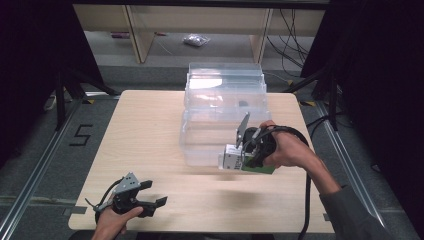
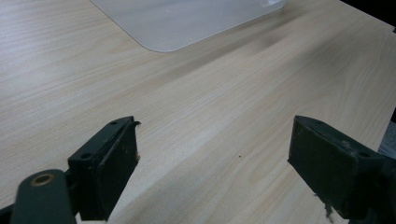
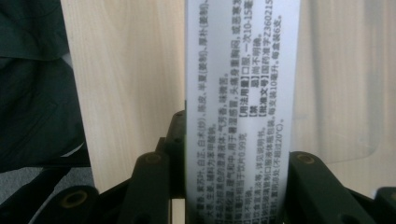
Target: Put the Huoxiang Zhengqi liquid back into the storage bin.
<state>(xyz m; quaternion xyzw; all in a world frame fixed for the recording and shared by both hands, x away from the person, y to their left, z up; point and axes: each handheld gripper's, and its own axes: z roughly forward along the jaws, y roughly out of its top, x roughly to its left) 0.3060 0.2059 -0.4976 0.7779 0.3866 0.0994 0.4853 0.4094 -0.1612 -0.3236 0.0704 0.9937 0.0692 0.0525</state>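
Above the table (image 1: 150, 130), just in front of the clear plastic bin (image 1: 223, 107), the right gripper (image 1: 235, 160) clamps a printed box (image 3: 240, 107). Near the front edge, the left gripper (image 1: 152, 192) rests with jaws spread, holding nothing.

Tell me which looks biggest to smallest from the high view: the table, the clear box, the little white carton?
1. Table, biggest.
2. Clear box.
3. White carton, smallest, clamped in the right gripper.
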